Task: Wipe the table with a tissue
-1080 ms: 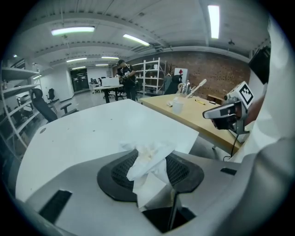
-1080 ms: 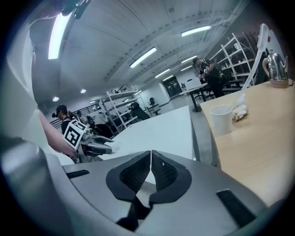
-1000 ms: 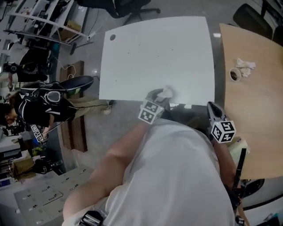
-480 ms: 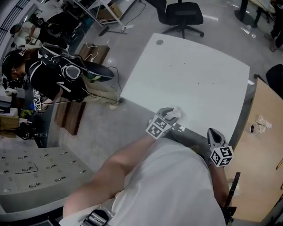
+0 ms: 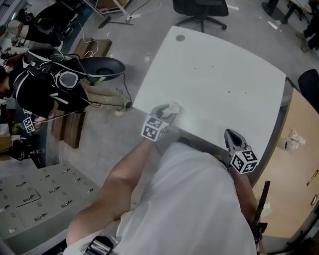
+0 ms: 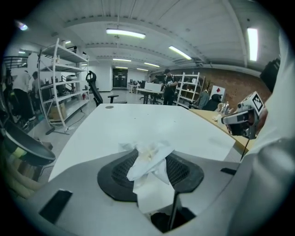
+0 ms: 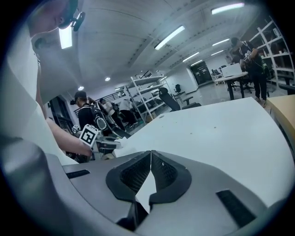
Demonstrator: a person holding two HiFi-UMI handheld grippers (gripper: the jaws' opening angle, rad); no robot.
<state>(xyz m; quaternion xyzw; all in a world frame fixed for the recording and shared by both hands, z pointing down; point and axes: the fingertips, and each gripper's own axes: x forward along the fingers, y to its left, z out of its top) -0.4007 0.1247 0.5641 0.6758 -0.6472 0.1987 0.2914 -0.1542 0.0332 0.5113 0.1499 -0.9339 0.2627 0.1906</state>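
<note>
A crumpled white tissue (image 5: 172, 108) is pinched in my left gripper (image 5: 165, 111), whose jaws are shut on it. It sits over the near left corner of the white table (image 5: 214, 84). In the left gripper view the tissue (image 6: 146, 171) bulges out between the black pads (image 6: 184, 171) and covers the tips. I cannot tell whether it touches the tabletop. My right gripper (image 5: 229, 133) hovers at the table's near edge further right. Its pads (image 7: 162, 173) meet at the tips, shut on nothing.
A wooden table (image 5: 299, 169) adjoins on the right, bearing a tape roll (image 5: 288, 145) and a crumpled tissue (image 5: 297, 137). An office chair (image 5: 202, 10) stands beyond the far edge. A person in black (image 5: 42, 84) sits on the left, next to a round black seat (image 5: 102, 67).
Both grippers have travelled left along the table's near edge. The left one, still holding the tissue, went from the middle of that edge to the near left corner.
</note>
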